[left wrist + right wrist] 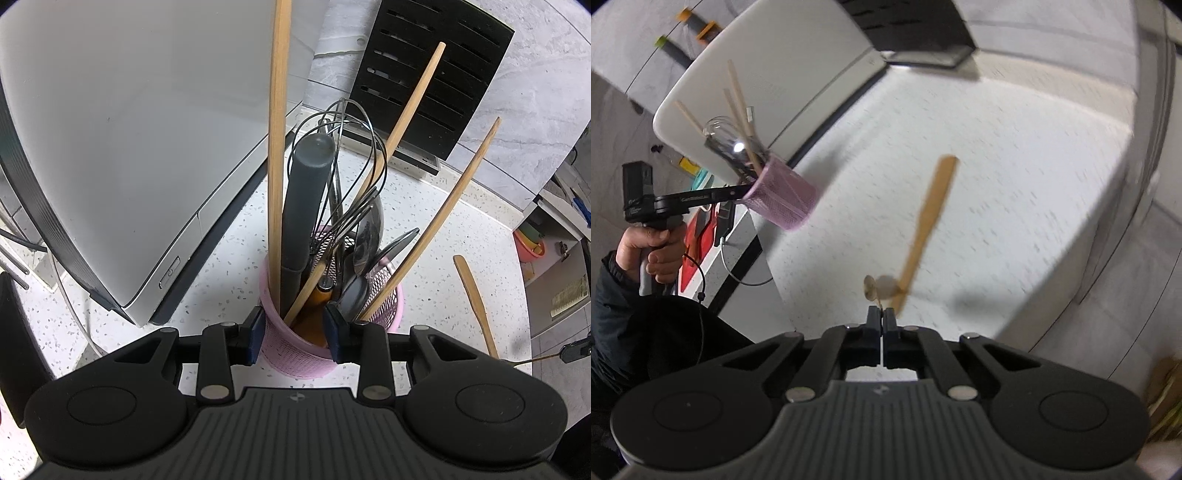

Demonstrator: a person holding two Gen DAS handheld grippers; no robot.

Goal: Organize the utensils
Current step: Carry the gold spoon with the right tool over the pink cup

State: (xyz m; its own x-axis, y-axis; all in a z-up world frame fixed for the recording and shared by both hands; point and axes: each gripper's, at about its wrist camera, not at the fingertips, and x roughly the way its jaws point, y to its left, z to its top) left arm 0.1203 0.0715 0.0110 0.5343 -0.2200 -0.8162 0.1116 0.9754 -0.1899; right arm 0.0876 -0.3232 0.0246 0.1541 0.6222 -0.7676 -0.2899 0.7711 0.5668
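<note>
Left gripper (295,332) clamps the pink holder's (295,354) rim, whisk (347,147) and spoons crowding inside; right gripper (882,317) pinched tight on something thin, blurred; spatula (925,229) at twelve o'clock, appliance (129,129) at ten

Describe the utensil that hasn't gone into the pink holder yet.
Start at the white speckled counter, then the pink mesh holder crammed with utensils. To its right, a flat wooden spatula hangs alone, outside the holder, unlike every other utensil.

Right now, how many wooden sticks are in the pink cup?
3: one upright at the left, one leaning back in the middle, one leaning right. The cup is crowded, so more may hide.
</note>
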